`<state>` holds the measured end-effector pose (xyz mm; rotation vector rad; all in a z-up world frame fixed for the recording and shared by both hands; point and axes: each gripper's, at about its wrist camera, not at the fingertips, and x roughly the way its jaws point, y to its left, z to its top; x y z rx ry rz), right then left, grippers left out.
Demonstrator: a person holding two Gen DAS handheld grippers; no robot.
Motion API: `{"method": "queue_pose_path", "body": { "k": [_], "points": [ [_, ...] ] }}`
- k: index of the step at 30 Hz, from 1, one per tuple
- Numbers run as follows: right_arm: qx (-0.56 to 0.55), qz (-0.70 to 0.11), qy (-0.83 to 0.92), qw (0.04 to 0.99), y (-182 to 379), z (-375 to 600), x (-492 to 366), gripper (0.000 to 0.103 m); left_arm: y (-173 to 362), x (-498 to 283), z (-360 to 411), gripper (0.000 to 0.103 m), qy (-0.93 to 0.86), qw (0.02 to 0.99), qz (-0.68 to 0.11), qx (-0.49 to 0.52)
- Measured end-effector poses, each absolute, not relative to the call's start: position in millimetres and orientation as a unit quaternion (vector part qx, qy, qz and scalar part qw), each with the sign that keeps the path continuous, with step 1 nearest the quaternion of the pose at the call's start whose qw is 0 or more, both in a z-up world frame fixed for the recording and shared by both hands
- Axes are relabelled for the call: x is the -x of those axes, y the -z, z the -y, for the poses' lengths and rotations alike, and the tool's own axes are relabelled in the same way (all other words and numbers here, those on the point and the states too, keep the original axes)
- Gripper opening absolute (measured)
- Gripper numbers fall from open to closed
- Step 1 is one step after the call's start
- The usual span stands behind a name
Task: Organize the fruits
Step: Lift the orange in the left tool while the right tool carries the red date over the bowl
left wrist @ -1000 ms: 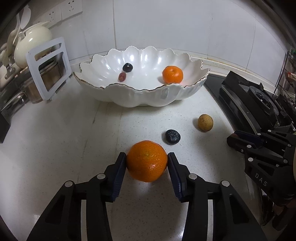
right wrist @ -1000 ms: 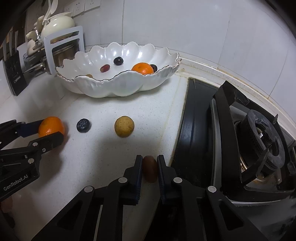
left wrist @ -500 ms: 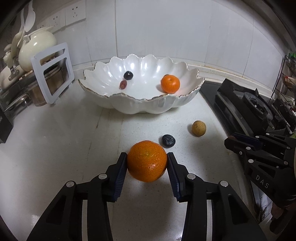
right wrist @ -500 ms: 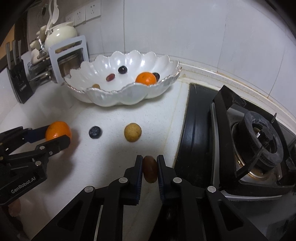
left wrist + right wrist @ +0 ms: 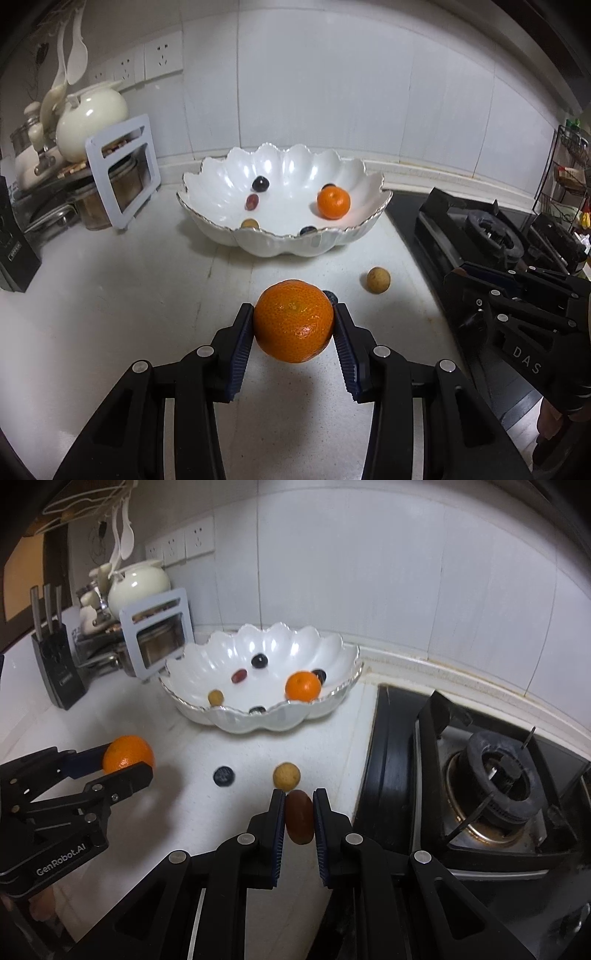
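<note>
I am mid-carry with both hands, each one loaded. My left claw [image 5: 294, 328] is clamped on a mandarin [image 5: 293, 320], pads pressed against its two sides, the fruit clear of the tabletop [image 5: 110, 295]. My right claw [image 5: 299, 816] is clamped on a small brown oval fruit [image 5: 299, 816], a date by the look of it, held upright between the pads and also off the surface.

The white scalloped bowl [image 5: 280, 243] sits ahead of both claws, against the tiled wall, already holding another mandarin [image 5: 333, 202] and several small dark and tan fruits. Two loose fruits lie on the tabletop between my claws and the bowl: a blueberry [image 5: 224, 775] and a round tan fruit [image 5: 286, 775], the latter just beyond my right claw's tips.

Next, I judge, each claw must travel forward over the bowl's rim, high enough to clear the scalloped edge, then part low inside so nothing bounces out. The two hands should not crowd each other over the bowl.
</note>
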<state>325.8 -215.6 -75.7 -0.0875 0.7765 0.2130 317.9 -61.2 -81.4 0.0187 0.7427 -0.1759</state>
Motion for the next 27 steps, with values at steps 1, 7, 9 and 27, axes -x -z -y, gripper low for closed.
{"method": "queue_pose_path", "body": {
  "k": [1, 7, 9, 27],
  "points": [
    [0.042, -0.373, -0.104, 0.921, 72, 215, -324, 0.016, 78, -316, 61, 0.042, 0.086, 0.929, -0.359, -0.009],
    [0.035, -0.353, -0.107, 0.929, 54, 215, -316, 0.016, 62, -308, 59, 0.042, 0.085, 0.937, -0.340, -0.005],
    [0.031, -0.345, -0.108, 0.932, 48, 216, -314, 0.016, 56, -306, 59, 0.042, 0.085, 0.939, -0.333, -0.005],
    [0.026, -0.278, -0.122, 0.953, 2, 208, -312, 0.016, 7, -302, 51, 0.042, 0.078, 0.962, -0.262, -0.007]
  ]
}}
